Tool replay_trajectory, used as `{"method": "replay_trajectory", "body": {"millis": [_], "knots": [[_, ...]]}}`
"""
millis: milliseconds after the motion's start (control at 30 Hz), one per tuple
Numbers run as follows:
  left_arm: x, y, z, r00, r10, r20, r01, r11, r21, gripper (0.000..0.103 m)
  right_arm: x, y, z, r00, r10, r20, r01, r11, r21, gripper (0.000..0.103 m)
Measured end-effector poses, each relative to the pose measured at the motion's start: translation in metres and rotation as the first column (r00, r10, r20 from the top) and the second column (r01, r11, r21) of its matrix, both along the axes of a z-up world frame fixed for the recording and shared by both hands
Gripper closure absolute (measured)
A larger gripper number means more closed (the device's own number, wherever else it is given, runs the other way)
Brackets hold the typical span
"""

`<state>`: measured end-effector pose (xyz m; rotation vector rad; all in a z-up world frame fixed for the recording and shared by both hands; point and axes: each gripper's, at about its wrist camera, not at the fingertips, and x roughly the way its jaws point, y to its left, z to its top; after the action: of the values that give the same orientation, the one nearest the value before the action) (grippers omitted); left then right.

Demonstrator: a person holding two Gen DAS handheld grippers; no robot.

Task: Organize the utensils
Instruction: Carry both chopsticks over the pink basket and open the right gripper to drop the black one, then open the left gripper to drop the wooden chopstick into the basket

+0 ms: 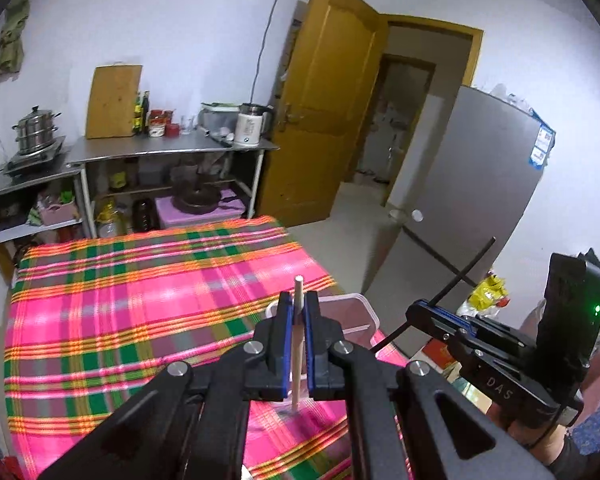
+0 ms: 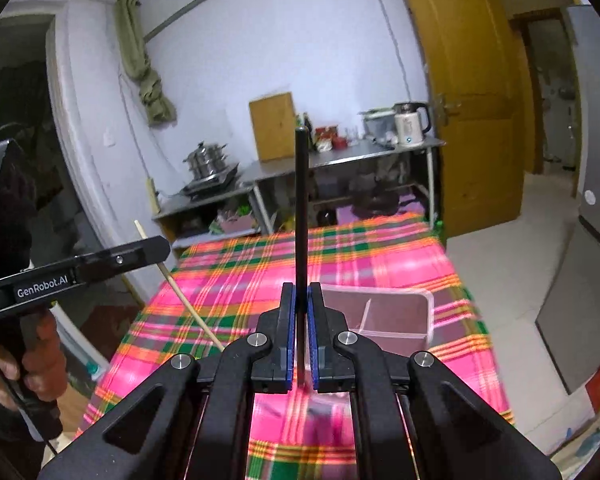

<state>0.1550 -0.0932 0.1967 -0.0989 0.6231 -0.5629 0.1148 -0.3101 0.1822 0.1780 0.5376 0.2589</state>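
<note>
My left gripper (image 1: 299, 300) is shut on a pale wooden chopstick (image 1: 297, 344) that stands upright between its pads, above the plaid tablecloth (image 1: 120, 312). My right gripper (image 2: 301, 290) is shut on a black chopstick (image 2: 301, 208), also upright. The right gripper also shows in the left wrist view (image 1: 416, 309), at the right beyond the table edge, with the black chopstick (image 1: 460, 276) slanting through it. The left gripper shows in the right wrist view (image 2: 156, 246), at the left with the wooden chopstick (image 2: 180, 292). A clear plastic container (image 2: 380, 316) with a divider sits on the cloth just ahead of both grippers.
A steel counter (image 1: 160, 150) at the far wall holds a steamer pot (image 1: 36, 130), cutting board (image 1: 114, 100), bottles and a kettle (image 1: 250, 128). A yellow door (image 1: 324, 96) stands open, and a grey fridge (image 1: 460, 208) is at the right.
</note>
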Motion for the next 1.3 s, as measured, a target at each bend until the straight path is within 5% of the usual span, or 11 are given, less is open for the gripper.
{"method": "replay_trajectory", "body": {"millis": [300,900,1300], "knots": [[0.037,-0.021,-0.010,1.000,0.008,-0.008,-0.008,1.000,-0.029,0.097,0.024,-0.021,-0.001,0.999,-0.052,0.008,0.052,0.998,0.026,0.098],[0.063,-0.026,-0.093,0.990,0.027,-0.138,-0.024,0.999,0.024,0.096,0.060,-0.019,-0.088,0.981,-0.040,-0.190,0.046,0.999,0.027,0.097],[0.051,-0.021,-0.098,0.995,0.024,-0.097,-0.023,1.000,0.008,0.095,0.052,-0.022,-0.085,0.984,-0.066,-0.165,0.069,0.998,0.011,0.089]]}}
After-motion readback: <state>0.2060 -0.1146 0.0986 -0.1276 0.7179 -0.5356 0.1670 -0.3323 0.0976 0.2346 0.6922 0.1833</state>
